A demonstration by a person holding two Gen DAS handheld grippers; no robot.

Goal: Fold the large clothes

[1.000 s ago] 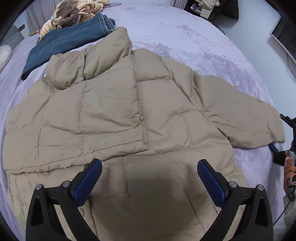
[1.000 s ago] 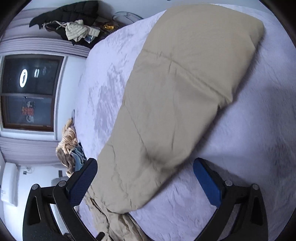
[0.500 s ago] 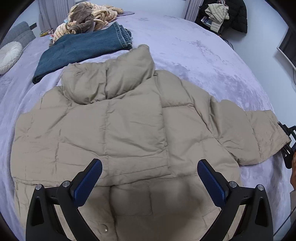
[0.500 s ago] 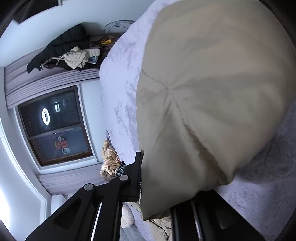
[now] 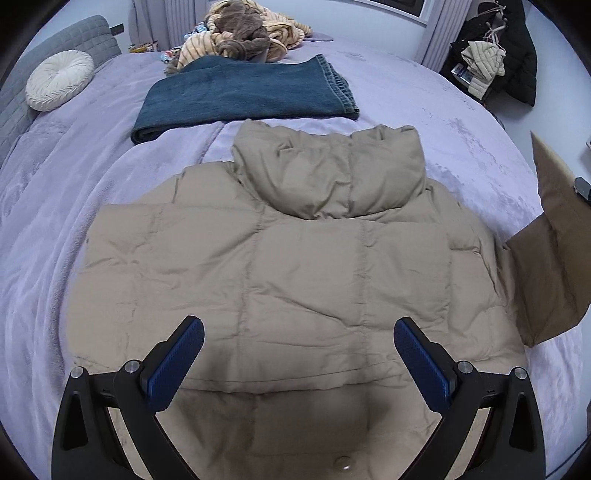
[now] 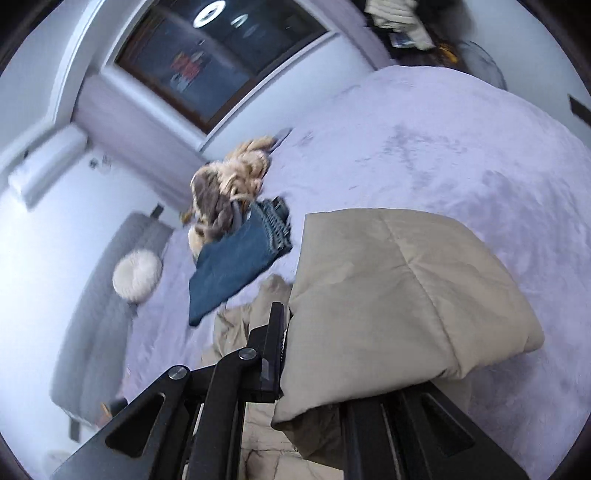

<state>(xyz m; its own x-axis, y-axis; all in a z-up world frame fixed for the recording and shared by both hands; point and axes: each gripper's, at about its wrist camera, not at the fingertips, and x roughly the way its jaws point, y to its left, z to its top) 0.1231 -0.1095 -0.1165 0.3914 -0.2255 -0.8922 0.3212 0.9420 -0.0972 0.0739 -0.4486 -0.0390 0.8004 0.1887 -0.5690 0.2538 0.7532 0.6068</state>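
Note:
A beige puffer jacket (image 5: 295,266) lies flat on the lilac bed (image 5: 74,192), collar toward the far side. My left gripper (image 5: 299,362) hovers open above the jacket's lower half, with nothing between its blue pads (image 5: 177,362). The jacket's sleeve (image 5: 546,258) is lifted off the bed at the right edge of the left wrist view. In the right wrist view my right gripper (image 6: 291,354) is shut on that sleeve (image 6: 388,295) near the cuff. The fabric drapes over and hides one finger.
Folded blue jeans (image 5: 243,92) lie beyond the collar, and a heap of striped and brown clothes (image 5: 243,33) lies behind them. A round white cushion (image 5: 59,85) rests by the grey headboard (image 5: 55,48). Dark coats (image 5: 495,55) hang at the back right. A window (image 6: 221,55) faces the bed.
My right gripper closed on the sleeve's cuff, rolled and lifted it off the bed. My left gripper stayed open and slid across the jacket, so the collar now sits centred ahead.

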